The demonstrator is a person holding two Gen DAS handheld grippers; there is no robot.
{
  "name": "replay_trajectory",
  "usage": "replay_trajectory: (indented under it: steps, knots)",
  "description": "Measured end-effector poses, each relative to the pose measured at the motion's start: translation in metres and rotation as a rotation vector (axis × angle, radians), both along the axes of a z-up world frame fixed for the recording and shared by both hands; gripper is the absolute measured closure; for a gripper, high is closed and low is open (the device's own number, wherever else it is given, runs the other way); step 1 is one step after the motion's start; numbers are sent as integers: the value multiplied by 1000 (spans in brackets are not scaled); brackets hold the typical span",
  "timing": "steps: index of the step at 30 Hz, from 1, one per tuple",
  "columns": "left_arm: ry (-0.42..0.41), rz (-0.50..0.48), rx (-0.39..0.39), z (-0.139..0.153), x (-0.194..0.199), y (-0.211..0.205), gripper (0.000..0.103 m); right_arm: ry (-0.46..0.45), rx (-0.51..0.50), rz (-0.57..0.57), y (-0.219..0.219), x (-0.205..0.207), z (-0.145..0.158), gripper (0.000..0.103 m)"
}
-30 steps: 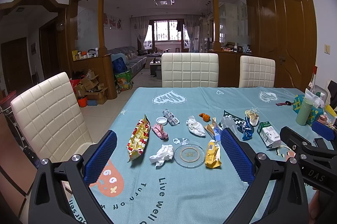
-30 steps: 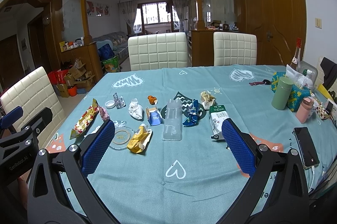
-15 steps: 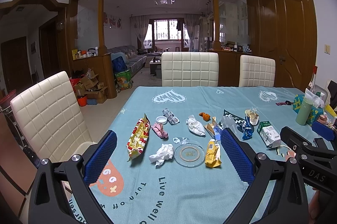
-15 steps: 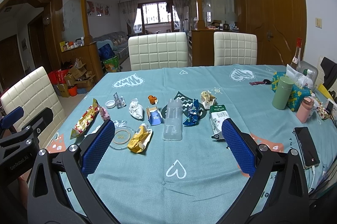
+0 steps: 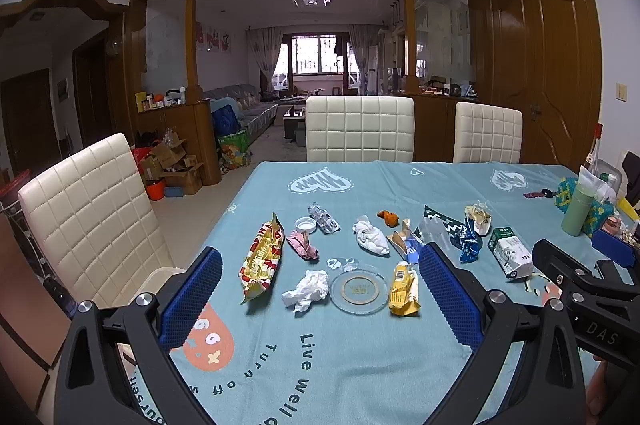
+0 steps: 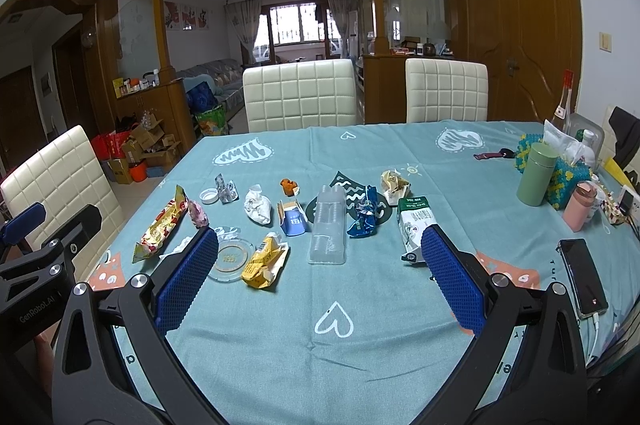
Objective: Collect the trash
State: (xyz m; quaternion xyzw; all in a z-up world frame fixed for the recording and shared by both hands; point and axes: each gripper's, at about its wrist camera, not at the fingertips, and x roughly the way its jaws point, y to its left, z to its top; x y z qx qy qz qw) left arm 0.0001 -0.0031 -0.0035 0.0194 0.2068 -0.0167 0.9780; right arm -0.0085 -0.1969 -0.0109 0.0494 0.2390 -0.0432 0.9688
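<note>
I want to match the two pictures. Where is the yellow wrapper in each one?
Left wrist view: the yellow wrapper lies low and right of centre, just right of the glass dish.
Right wrist view: the wrapper lies low and left of centre, again just right of the dish.
Shared landmark: the glass dish beside it in both.

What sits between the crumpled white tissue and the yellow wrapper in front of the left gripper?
A round clear glass dish lies between the crumpled white tissue and the yellow wrapper. The left wrist view shows it best.
</note>
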Motion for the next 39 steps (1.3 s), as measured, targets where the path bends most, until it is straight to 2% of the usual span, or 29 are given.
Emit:
replay_trajectory:
  steps: [15,18,22,28,31,34,39]
  knots:
    - [12,5,3,-5,3,-2,7,9,6,0,2,-3,-3,3]
    - [37,12,-3,-10,8,0,7,26,20,4,0,6,-18,3]
    - [129,51,2,-33,28,7,7,55,31,-2,-4,14,-29,3]
    - [311,70,-8,-81,64,29,7,197,55,13,-10,48,-67,3]
    - [391,77,-57,-100,84,49,7,279,89,39,-13,70,-86,3]
    - [426,104,-97,-111,98,68,7,321,76,70,-4,87,-98,3]
    - [453,143,-100,-120,121,84,7,373,-7,145,24,119,-113,4]
